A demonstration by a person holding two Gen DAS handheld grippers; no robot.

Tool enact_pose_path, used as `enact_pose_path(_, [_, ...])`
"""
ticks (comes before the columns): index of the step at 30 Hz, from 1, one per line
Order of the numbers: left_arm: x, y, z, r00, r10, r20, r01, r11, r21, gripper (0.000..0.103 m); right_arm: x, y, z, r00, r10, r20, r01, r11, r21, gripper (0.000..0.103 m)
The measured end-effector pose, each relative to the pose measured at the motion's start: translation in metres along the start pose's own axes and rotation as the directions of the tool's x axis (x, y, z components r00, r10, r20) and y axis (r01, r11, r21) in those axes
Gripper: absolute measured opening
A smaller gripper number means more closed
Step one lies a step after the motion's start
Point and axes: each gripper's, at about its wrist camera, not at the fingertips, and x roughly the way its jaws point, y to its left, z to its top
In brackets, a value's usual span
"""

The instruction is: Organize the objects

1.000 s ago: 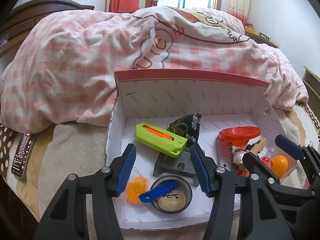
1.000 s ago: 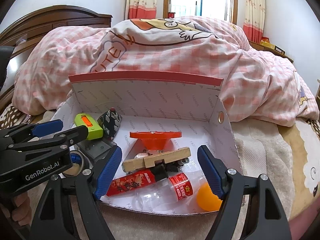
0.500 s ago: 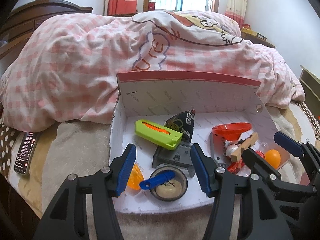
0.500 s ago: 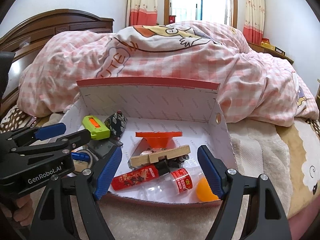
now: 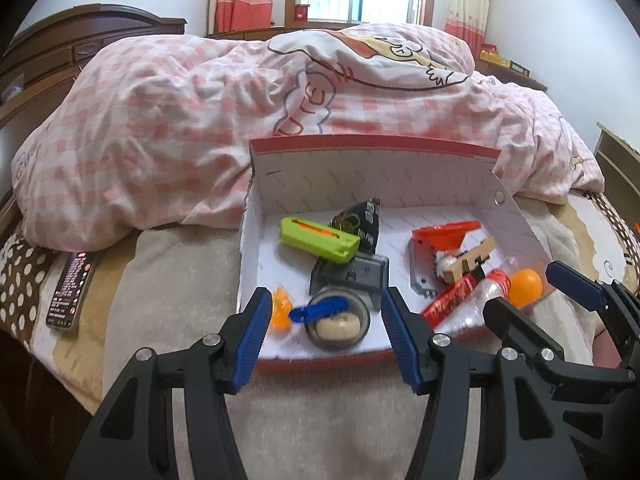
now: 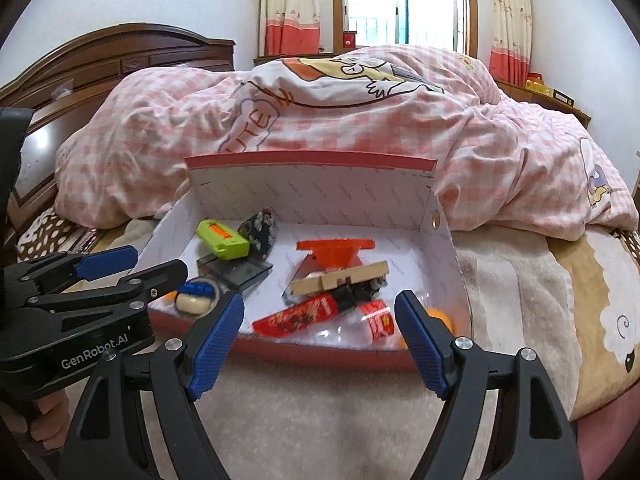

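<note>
One bed fills the room, its pink checked quilt heaped across the upper half of the frame. At centre frame the open box rests on the beige blanket, lid propped upright behind, likely so everything gathered stays within reach. Inside lie a green case at upper left, an orange funnel to the right, a red tube, and a round jar by the near rim. At lower frame, short of the box, the left gripper gapes partway and the right gripper wider, both holding nothing.
</note>
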Motion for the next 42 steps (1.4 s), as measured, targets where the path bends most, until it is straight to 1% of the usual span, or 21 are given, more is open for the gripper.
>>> enact_pose_path(6, [-0.017, 0.000, -0.015, 1.000, 0.005, 0.002, -0.005, 1.000, 0.006, 0.057, -0.018, 0.005, -0.012, 0.999, 0.028, -0.015, -0.028, 1.000, -0.006, 0.080])
enact_pose_path(12, [-0.034, -0.004, -0.032, 1.000, 0.023, 0.006, -0.023, 0.999, 0.024, 0.057, -0.033, 0.008, -0.025, 1.000, 0.013, -0.028, -0.013, 1.000, 0.010, 0.080])
enact_pose_path(17, [-0.040, -0.004, -0.047, 1.000, 0.016, -0.018, -0.015, 1.000, 0.017, 0.057, -0.041, 0.010, -0.037, 0.999, 0.014, -0.039, -0.013, 1.000, 0.026, 0.080])
enact_pose_path(23, [-0.040, -0.003, -0.060, 0.999, 0.016, -0.040, -0.015, 1.000, 0.011, 0.057, -0.045, 0.011, -0.052, 0.998, 0.013, -0.055, -0.010, 0.999, 0.054, 0.080])
enact_pose_path(27, [-0.034, -0.002, -0.066, 0.998, 0.015, -0.062, -0.015, 1.000, 0.002, 0.057, -0.041, 0.010, -0.059, 0.997, 0.018, -0.080, -0.012, 0.997, 0.071, 0.080])
enact_pose_path(42, [-0.022, -0.002, -0.069, 0.996, 0.014, -0.093, -0.015, 1.000, -0.013, 0.057, -0.030, 0.007, -0.062, 0.994, 0.017, -0.112, -0.008, 0.996, 0.086, 0.080])
